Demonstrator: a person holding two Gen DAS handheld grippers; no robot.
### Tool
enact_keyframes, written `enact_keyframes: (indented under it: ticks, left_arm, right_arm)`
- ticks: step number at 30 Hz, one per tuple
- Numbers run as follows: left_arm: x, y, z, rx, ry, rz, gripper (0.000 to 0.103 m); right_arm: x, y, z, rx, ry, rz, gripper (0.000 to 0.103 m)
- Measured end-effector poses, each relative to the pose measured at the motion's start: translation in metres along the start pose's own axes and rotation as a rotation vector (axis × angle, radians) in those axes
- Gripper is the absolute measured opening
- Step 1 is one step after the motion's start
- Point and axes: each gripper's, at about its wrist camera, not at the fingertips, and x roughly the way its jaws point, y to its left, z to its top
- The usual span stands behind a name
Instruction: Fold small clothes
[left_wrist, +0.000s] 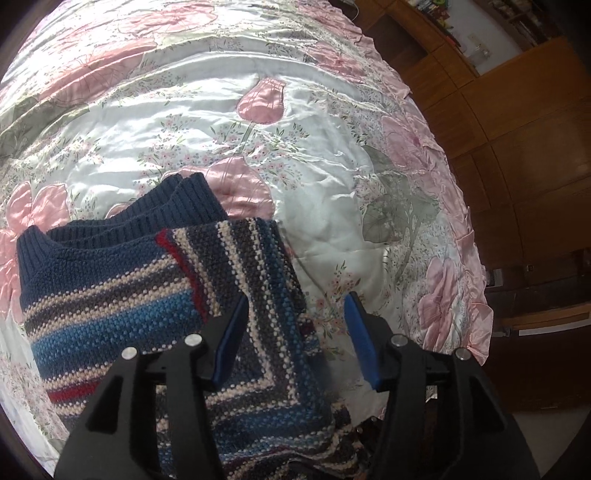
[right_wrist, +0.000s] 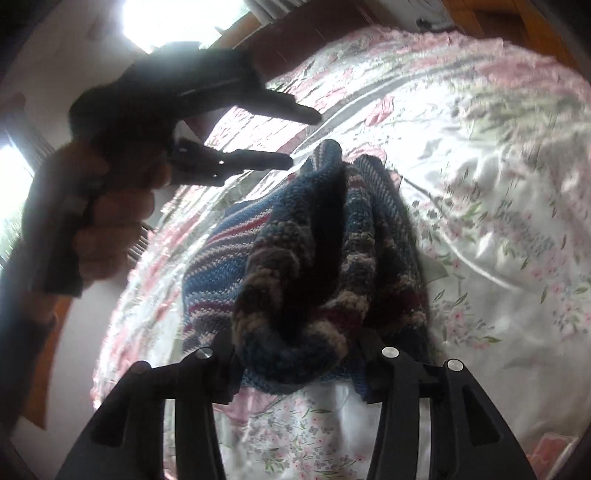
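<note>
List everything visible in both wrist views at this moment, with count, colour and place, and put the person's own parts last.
striped knit sweater: one, navy, blue, cream, grey and red; lying part-folded on the bedspread, one bunched end lifted at the right tongs.
bedspread: one, white satin with pink flowers and grey-green leaves; covers the bed.
wooden cabinets: brown; beyond the bed's edge.
shelf items: too small to count; on top of the cabinets.
windows: bright; behind the bed.
left tongs: black, blue pads, open above the sweater.
right tongs: black, shut on bunched sweater.
hand: one, gripping the left tongs' handle.
</note>
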Motion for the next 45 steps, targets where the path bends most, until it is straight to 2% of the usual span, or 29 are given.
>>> enact_keyframes:
  ticks: [3, 6, 9, 12, 15, 17, 18, 20, 21, 22, 24, 26, 29, 31, 35, 38, 40, 42, 44, 45]
  left_arm:
    - [-0.026, 0.006, -0.017, 0.028, -0.055, -0.036, 0.062]
    - [-0.049, 0.028, -0.043, 0.001, -0.105, -0.119, 0.065]
    - [-0.062, 0.051, -0.074, -0.037, -0.15, -0.222, 0.068]
    - [-0.062, 0.065, -0.102, -0.066, -0.175, -0.345, 0.068]
    - [-0.048, 0.07, -0.122, -0.098, -0.161, -0.475, 0.068]
    - [-0.034, 0.071, -0.132, -0.113, -0.14, -0.524, 0.068]
    - [-0.027, 0.07, -0.137, -0.113, -0.127, -0.541, 0.068]
    - [-0.012, 0.068, -0.145, -0.126, -0.102, -0.578, 0.068]
    - [-0.006, 0.066, -0.148, -0.128, -0.092, -0.597, 0.068]
    - [-0.001, 0.063, -0.152, -0.128, -0.084, -0.61, 0.068]
    - [0.008, 0.055, -0.156, -0.117, -0.069, -0.644, 0.068]
    - [0.017, 0.046, -0.158, -0.11, -0.047, -0.666, 0.068]
    - [0.032, 0.039, -0.162, -0.115, -0.018, -0.666, 0.068]
    - [0.032, 0.038, -0.165, -0.124, -0.013, -0.678, 0.068]
    - [0.004, 0.041, -0.165, -0.105, -0.081, -0.682, 0.069]
    - [-0.024, 0.058, -0.157, -0.131, -0.184, -0.654, 0.073]
    - [-0.037, 0.071, -0.148, -0.164, -0.23, -0.645, 0.074]
    - [-0.043, 0.08, -0.135, -0.185, -0.261, -0.609, 0.074]
    - [-0.04, 0.091, -0.122, -0.21, -0.257, -0.593, 0.074]
    - [-0.033, 0.094, -0.115, -0.235, -0.24, -0.582, 0.074]
  right_arm:
    - [0.002, -0.023, 0.013, 0.112, 0.049, 0.139, 0.062]
    - [0.007, -0.034, 0.032, 0.143, 0.107, 0.217, 0.076]
    - [0.016, -0.039, 0.057, 0.133, 0.153, 0.22, 0.082]
    - [0.03, -0.04, 0.082, 0.123, 0.202, 0.216, 0.084]
    - [0.049, -0.038, 0.103, 0.104, 0.252, 0.185, 0.084]
    - [0.06, -0.04, 0.116, 0.112, 0.285, 0.175, 0.084]
    - [0.065, -0.039, 0.121, 0.111, 0.305, 0.179, 0.083]
    - [0.074, -0.037, 0.129, 0.079, 0.327, 0.156, 0.061]
    - [0.076, -0.033, 0.133, 0.039, 0.335, 0.117, 0.023]
    - [0.074, -0.027, 0.137, -0.008, 0.315, 0.078, 0.019]
    - [0.061, -0.025, 0.143, -0.041, 0.242, 0.069, 0.018]
    - [0.055, -0.038, 0.15, -0.021, 0.19, 0.032, 0.017]
    - [0.074, -0.068, 0.138, 0.069, 0.26, 0.007, 0.021]
    - [0.07, -0.079, 0.132, 0.105, 0.251, 0.013, 0.044]
    - [0.038, -0.08, 0.133, 0.15, 0.177, 0.066, 0.047]
    - [0.022, -0.068, 0.126, 0.126, 0.203, 0.094, 0.047]
    - [0.017, -0.057, 0.118, 0.104, 0.236, 0.066, 0.048]
    - [0.023, -0.056, 0.109, 0.119, 0.281, 0.085, 0.047]
    - [0.028, -0.059, 0.102, 0.131, 0.285, 0.078, 0.027]
    - [0.029, -0.068, 0.098, 0.154, 0.283, 0.061, 0.02]
